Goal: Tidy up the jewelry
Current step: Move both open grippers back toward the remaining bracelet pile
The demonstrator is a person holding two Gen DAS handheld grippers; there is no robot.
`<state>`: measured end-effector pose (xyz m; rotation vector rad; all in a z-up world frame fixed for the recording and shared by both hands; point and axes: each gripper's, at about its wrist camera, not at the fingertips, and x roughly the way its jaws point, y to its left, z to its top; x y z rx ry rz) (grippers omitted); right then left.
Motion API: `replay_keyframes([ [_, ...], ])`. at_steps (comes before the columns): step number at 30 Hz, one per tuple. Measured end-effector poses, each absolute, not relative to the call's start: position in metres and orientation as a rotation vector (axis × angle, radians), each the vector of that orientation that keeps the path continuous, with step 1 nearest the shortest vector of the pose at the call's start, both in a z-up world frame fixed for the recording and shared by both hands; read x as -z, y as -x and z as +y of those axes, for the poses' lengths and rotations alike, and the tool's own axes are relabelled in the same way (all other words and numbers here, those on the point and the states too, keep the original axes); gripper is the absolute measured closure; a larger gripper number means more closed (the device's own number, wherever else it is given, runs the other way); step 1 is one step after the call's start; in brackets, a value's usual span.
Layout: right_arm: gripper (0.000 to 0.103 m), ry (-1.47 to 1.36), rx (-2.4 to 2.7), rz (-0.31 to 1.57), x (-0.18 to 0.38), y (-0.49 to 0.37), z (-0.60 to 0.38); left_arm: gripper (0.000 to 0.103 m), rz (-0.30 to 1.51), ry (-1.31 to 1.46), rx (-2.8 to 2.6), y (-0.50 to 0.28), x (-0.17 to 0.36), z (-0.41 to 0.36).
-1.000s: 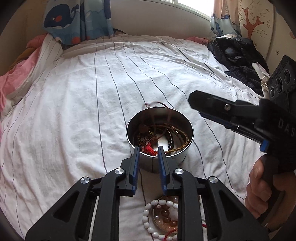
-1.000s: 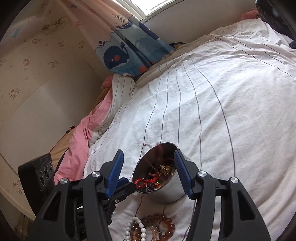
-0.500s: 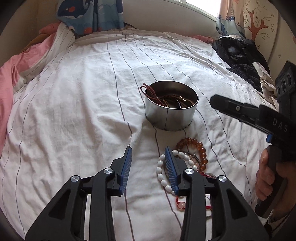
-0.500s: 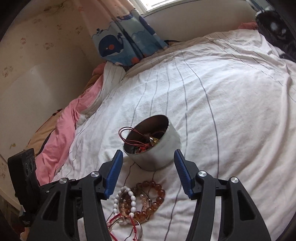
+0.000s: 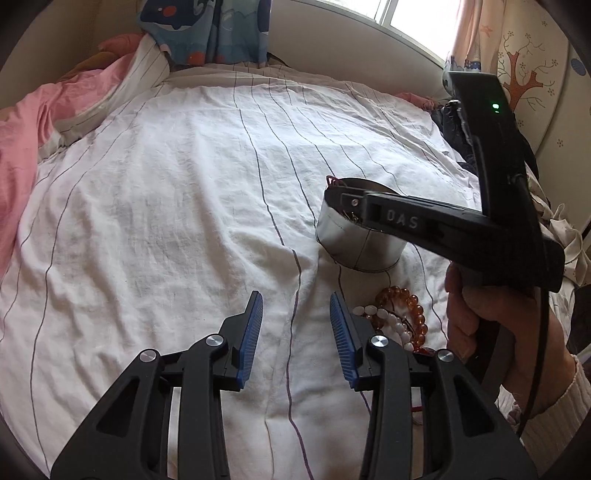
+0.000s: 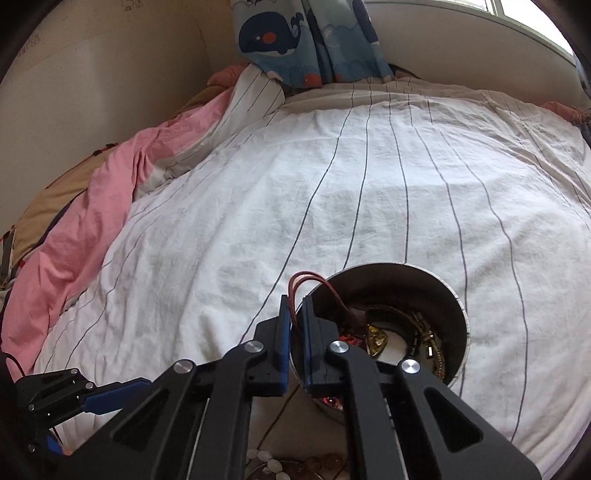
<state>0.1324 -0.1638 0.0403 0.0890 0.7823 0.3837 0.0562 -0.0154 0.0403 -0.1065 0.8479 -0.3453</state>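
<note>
A round metal tin point(image 5: 358, 243) stands on the striped white bedsheet point(image 5: 184, 221). Inside the tin point(image 6: 436, 280) lie a gold pendant point(image 6: 376, 336) and tangled chains. A red cord point(image 6: 314, 278) loops over its near rim. My right gripper point(image 6: 295, 321) is shut on that rim, one finger outside the wall, one inside, with the cord caught between. From the left wrist view, the right gripper point(image 5: 332, 195) reaches in from the right. My left gripper point(image 5: 295, 314) hangs open over bare sheet. Amber beads point(image 5: 406, 299) and white beads point(image 5: 391, 325) lie just right of it.
A pink blanket point(image 5: 22, 147) is bunched along the left side of the bed. The whale-print curtain point(image 6: 306, 33) hangs at the far end under the window. Dark clothing point(image 5: 450, 125) is piled at the far right. A hand point(image 5: 491, 332) holds the right gripper's handle.
The right gripper swung in to the tin and closed its wide jaws on the near rim. The left gripper pulled back from the tin, opened wider and now sits left of the beads.
</note>
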Motion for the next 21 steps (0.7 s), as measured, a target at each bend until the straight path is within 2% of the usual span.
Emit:
replay_keyframes([
  [10,0.1,-0.1,-0.317,0.556,-0.092,-0.096,-0.204,0.067,0.844,0.094,0.381,-0.053,-0.04,-0.026],
  [13,0.099,-0.122,-0.357,0.584,-0.09,-0.098,-0.2,0.067,0.843,0.105,0.378,-0.055,-0.041,-0.025],
  [14,0.098,-0.14,-0.368,0.604,-0.085,-0.1,-0.199,0.067,0.839,0.112,0.377,-0.058,-0.042,-0.024],
  [15,0.081,-0.148,-0.373,0.618,-0.081,-0.099,-0.198,0.067,0.833,0.116,0.377,-0.062,-0.045,-0.025],
  [16,0.071,-0.153,-0.373,0.618,-0.078,-0.096,-0.198,0.066,0.828,0.124,0.38,-0.067,-0.047,-0.027],
  [17,0.066,-0.162,-0.372,0.613,-0.077,-0.092,-0.201,0.065,0.823,0.134,0.386,-0.072,-0.049,-0.03],
  [21,0.066,-0.177,-0.35,0.63,-0.075,-0.071,-0.217,0.055,0.796,0.15,0.405,-0.102,-0.059,-0.05],
])
